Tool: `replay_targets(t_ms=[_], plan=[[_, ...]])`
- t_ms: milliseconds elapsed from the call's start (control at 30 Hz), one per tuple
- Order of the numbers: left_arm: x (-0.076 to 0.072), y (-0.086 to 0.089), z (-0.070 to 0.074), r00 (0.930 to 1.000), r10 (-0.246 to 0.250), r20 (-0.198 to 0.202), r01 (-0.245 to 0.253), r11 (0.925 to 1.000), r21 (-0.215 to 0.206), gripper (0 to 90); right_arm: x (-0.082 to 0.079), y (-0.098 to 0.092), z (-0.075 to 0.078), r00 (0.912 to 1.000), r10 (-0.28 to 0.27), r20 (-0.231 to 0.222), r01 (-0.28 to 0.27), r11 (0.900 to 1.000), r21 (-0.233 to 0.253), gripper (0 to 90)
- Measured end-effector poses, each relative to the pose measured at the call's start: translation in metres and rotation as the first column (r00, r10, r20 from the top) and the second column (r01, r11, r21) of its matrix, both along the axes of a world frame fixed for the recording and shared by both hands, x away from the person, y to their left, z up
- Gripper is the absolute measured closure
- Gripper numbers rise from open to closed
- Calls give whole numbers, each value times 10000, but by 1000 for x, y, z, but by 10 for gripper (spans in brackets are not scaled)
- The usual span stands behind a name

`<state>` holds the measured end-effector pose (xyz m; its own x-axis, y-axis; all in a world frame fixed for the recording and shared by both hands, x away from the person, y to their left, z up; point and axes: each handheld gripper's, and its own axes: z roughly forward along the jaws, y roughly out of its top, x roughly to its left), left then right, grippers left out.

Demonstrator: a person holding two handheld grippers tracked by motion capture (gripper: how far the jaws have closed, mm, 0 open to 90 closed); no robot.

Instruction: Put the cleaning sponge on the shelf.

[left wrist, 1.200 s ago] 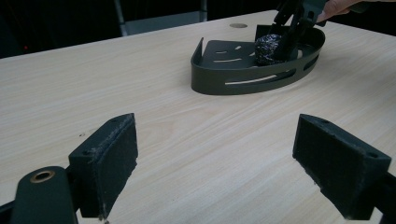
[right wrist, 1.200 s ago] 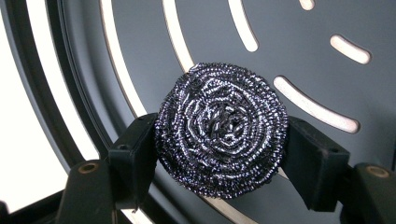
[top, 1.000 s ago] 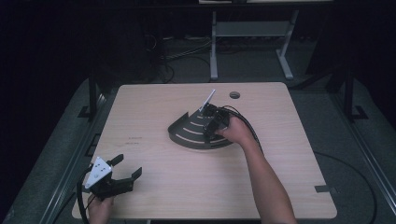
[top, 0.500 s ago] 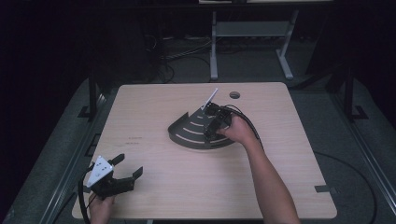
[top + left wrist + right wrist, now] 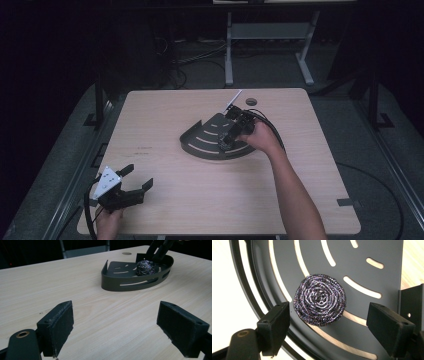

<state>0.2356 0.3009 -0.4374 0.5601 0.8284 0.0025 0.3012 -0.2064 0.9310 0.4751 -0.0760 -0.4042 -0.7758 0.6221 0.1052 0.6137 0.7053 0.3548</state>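
At the near-left corner of the wooden table [image 5: 200,200], about 7 o'clock from its middle in the high view, the left gripper [image 5: 131,188] sits low over the bare wood in the person's left hand [image 5: 107,222], its grey plate on top. Its jaws are spread wide with nothing between them — the left gripper view shows only table grain in the gap.

Farther out, just past the table's middle toward 1 o'clock, lies a dark quarter-round metal tray [image 5: 202,142] with curved slots and a low rim. On its floor rests a coiled steel scouring pad [image 5: 319,300], seen in the left gripper view [image 5: 145,267] near the tray's far side.

Over the tray, the right gripper [image 5: 230,136] points down in the person's right hand [image 5: 262,137]. Its jaws stand wide, one on each side of the pad, apart from it — the pad is not gripped.

At 12 o'clock from the tray, a round hole [image 5: 251,101] marks the tabletop near its far edge.
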Motion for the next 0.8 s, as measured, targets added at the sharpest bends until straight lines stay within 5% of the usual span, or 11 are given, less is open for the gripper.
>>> replay_targets(t_ms=[800], plan=[[-3,1,1,10000,73,10,-73,10000,3,132,-23,-22,19,9994,105,321,-115,9995,301,180]])
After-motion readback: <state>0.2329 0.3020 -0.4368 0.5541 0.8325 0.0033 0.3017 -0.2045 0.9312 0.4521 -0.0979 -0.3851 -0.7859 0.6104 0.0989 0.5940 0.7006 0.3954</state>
